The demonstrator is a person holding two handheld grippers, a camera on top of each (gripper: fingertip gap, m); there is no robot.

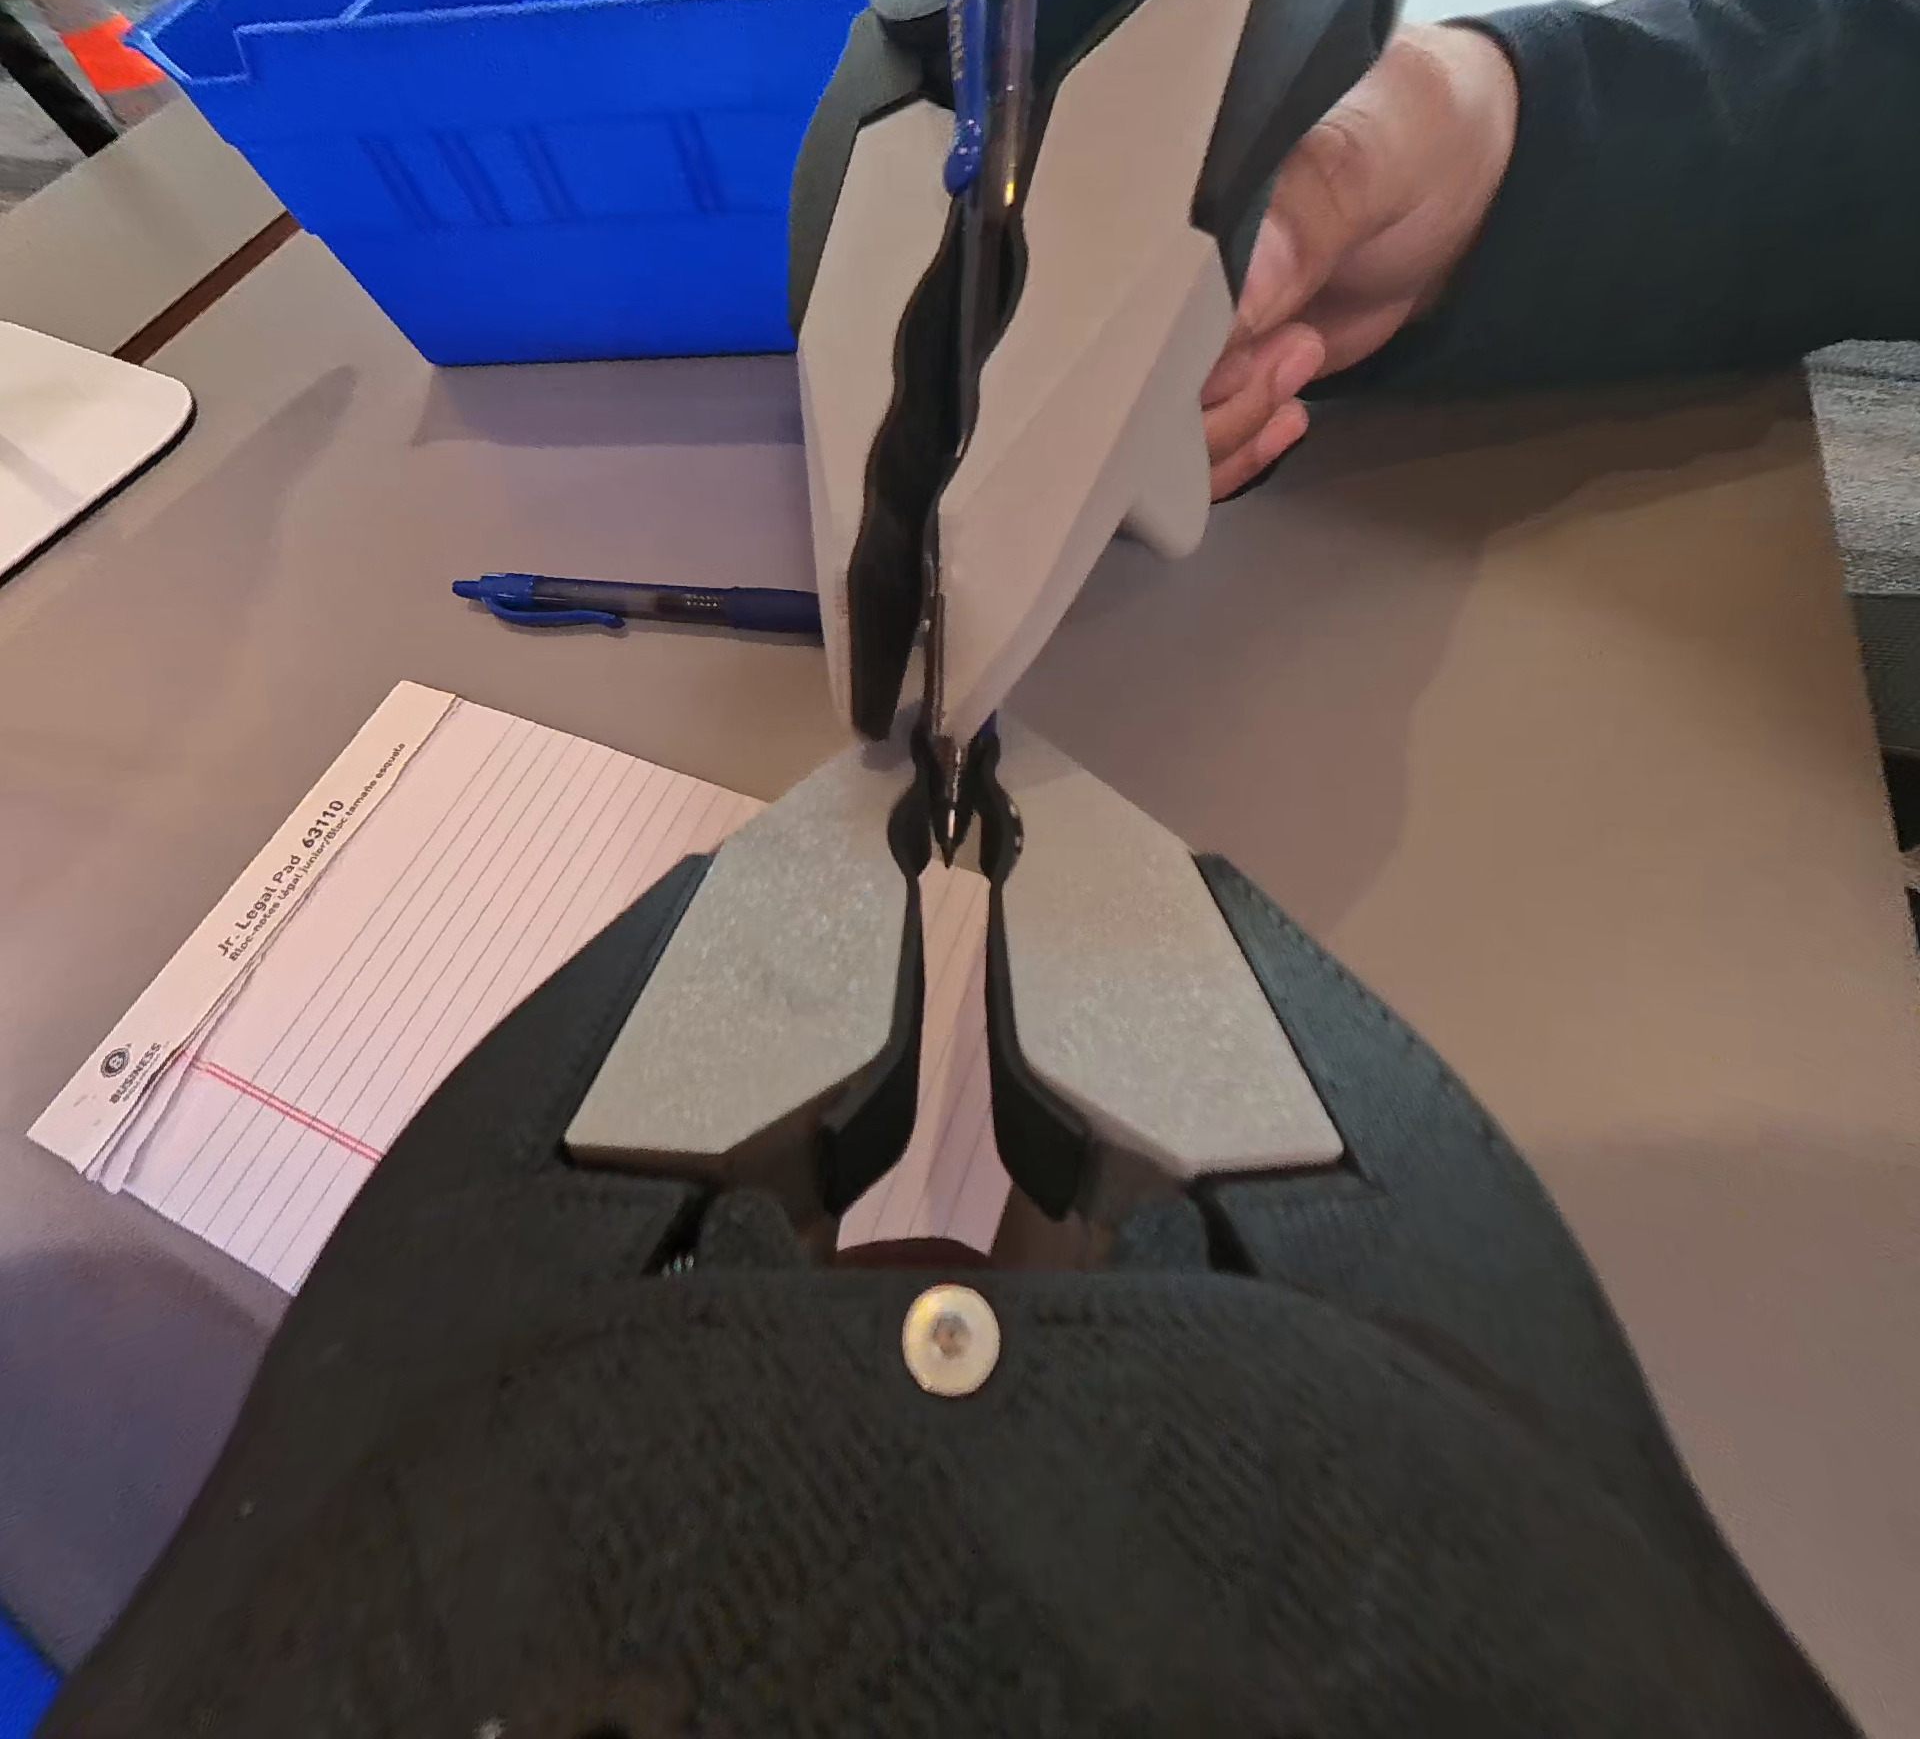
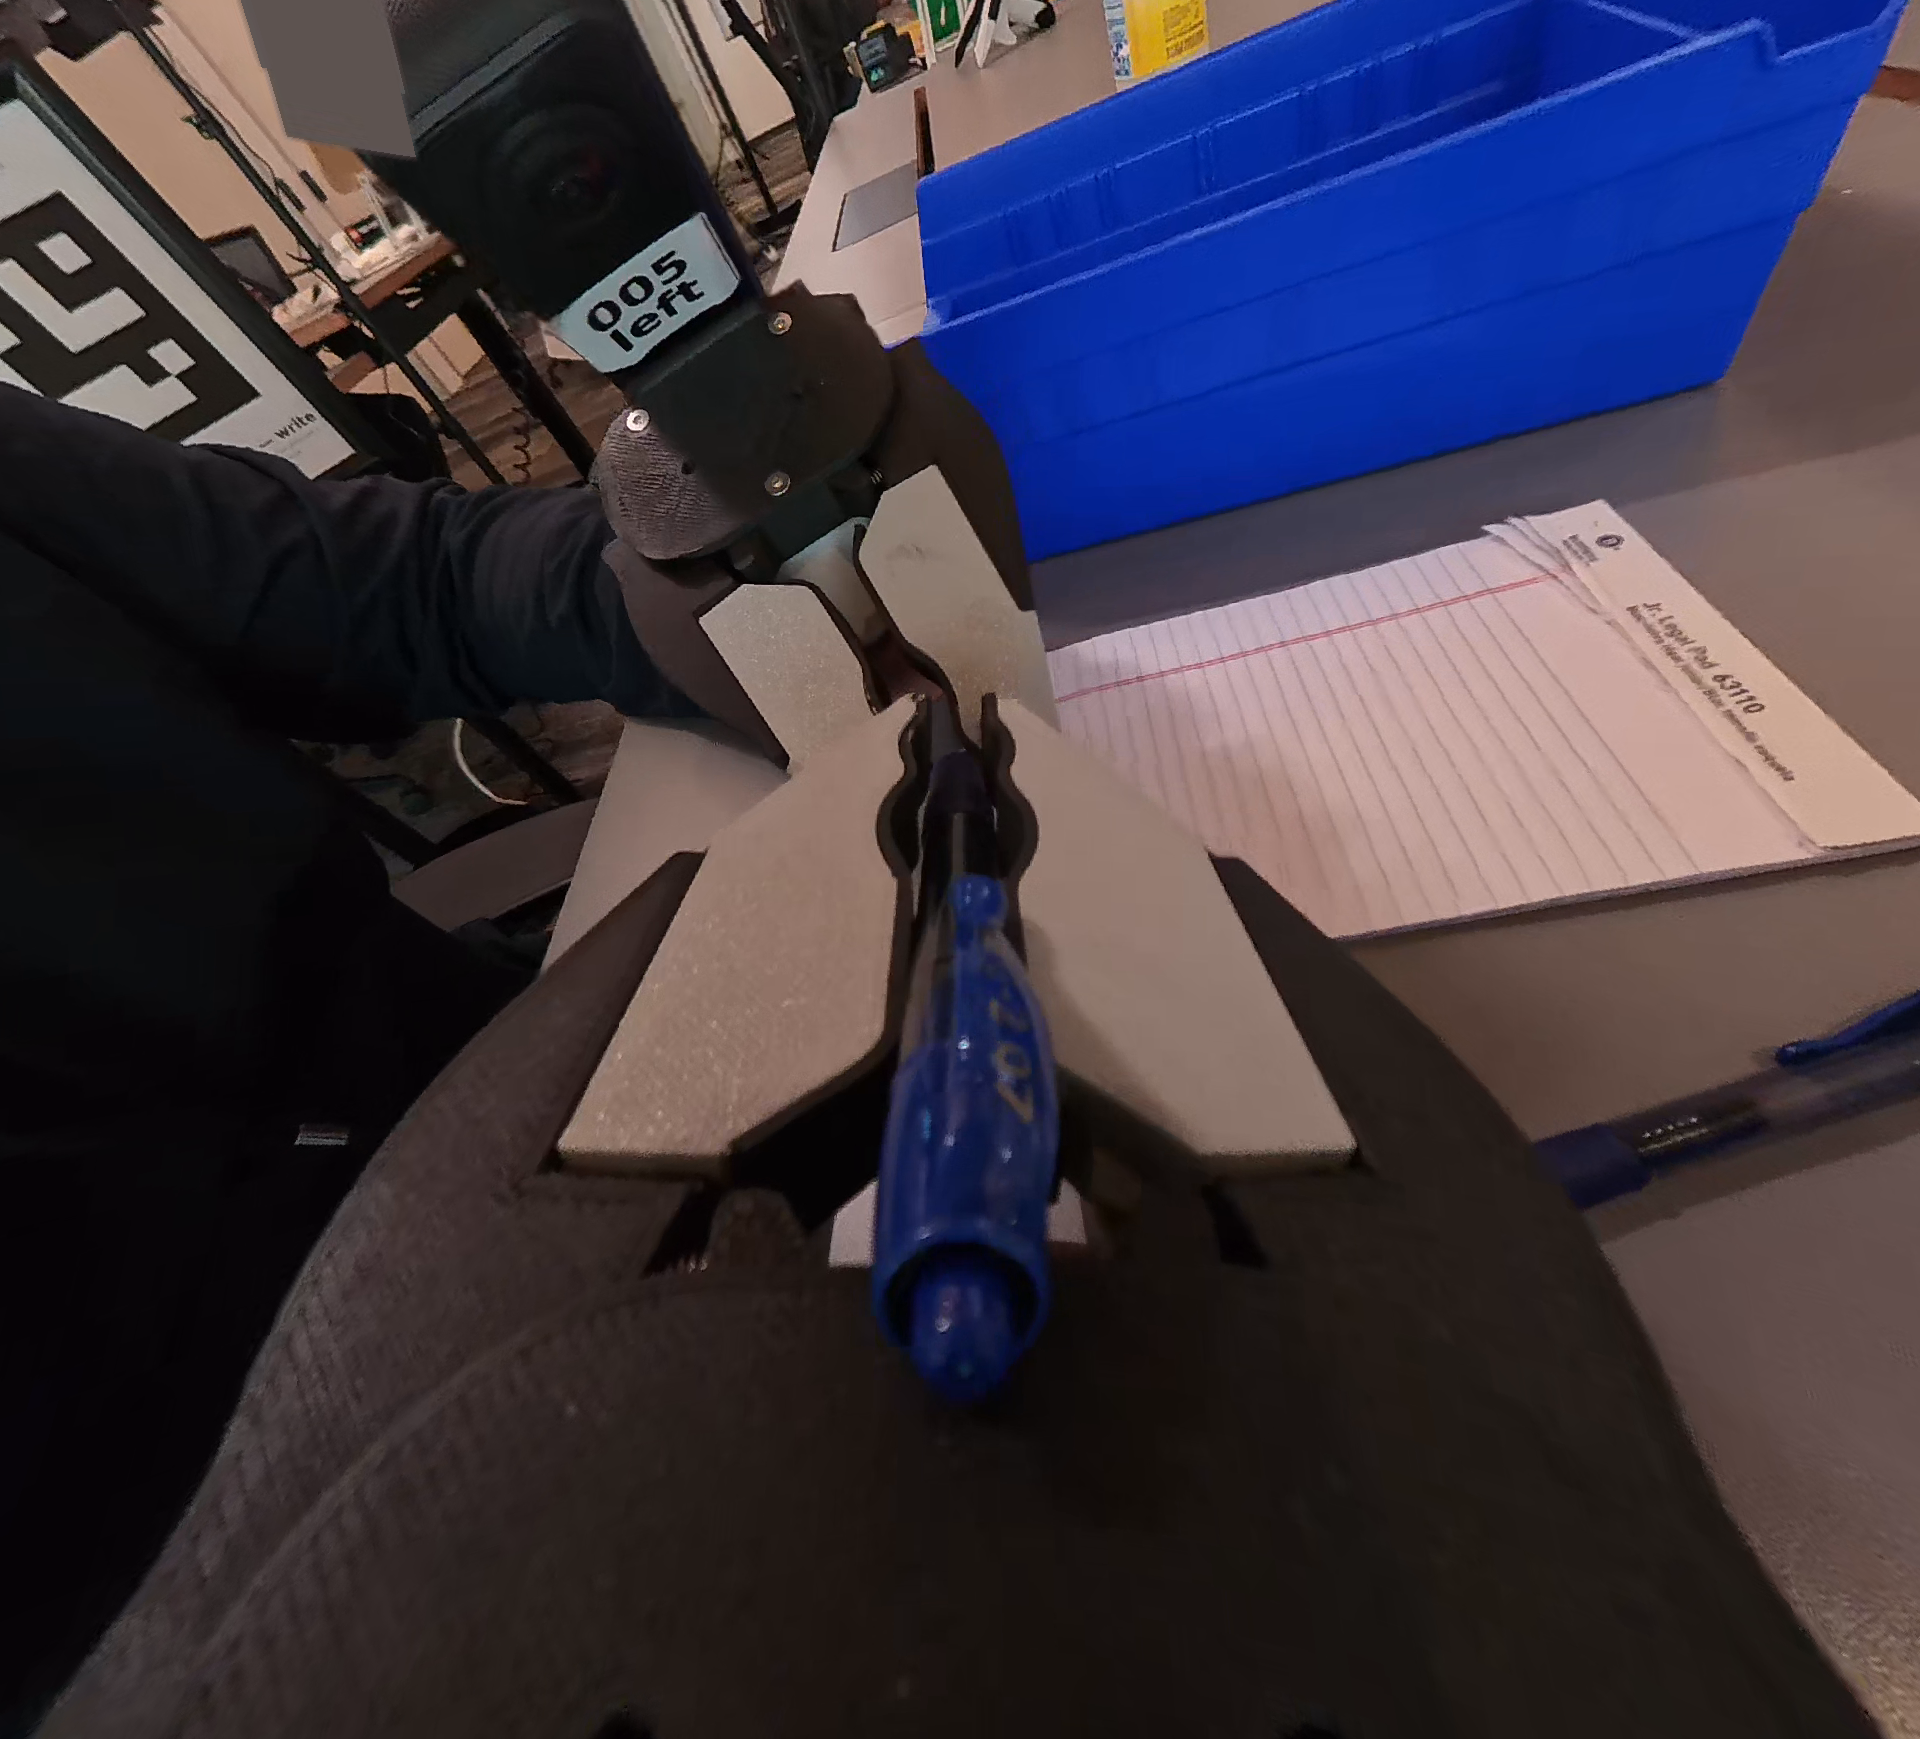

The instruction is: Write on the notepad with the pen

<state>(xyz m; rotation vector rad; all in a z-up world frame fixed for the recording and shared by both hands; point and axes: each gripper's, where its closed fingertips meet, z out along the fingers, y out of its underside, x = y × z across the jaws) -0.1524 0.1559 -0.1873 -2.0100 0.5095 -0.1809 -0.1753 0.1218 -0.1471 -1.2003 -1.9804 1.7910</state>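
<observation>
The notepad (image 1: 343, 951) lies flat on the table (image 1: 1455, 858), its ruled page blank, so no writing is done yet; a spare pen (image 1: 634, 600) rests beyond it, untouched, before the blue bin (image 1: 499, 162); the left gripper (image 1: 951, 842) has its tips nearly together around the pen's point, though whether they truly pinch it is hard to tell; the right gripper (image 2: 951, 733) is clamped along the pen (image 2: 966, 1097), tip forward; judged so, the pen is in hand, and bringing it down to the page and writing remain.
</observation>
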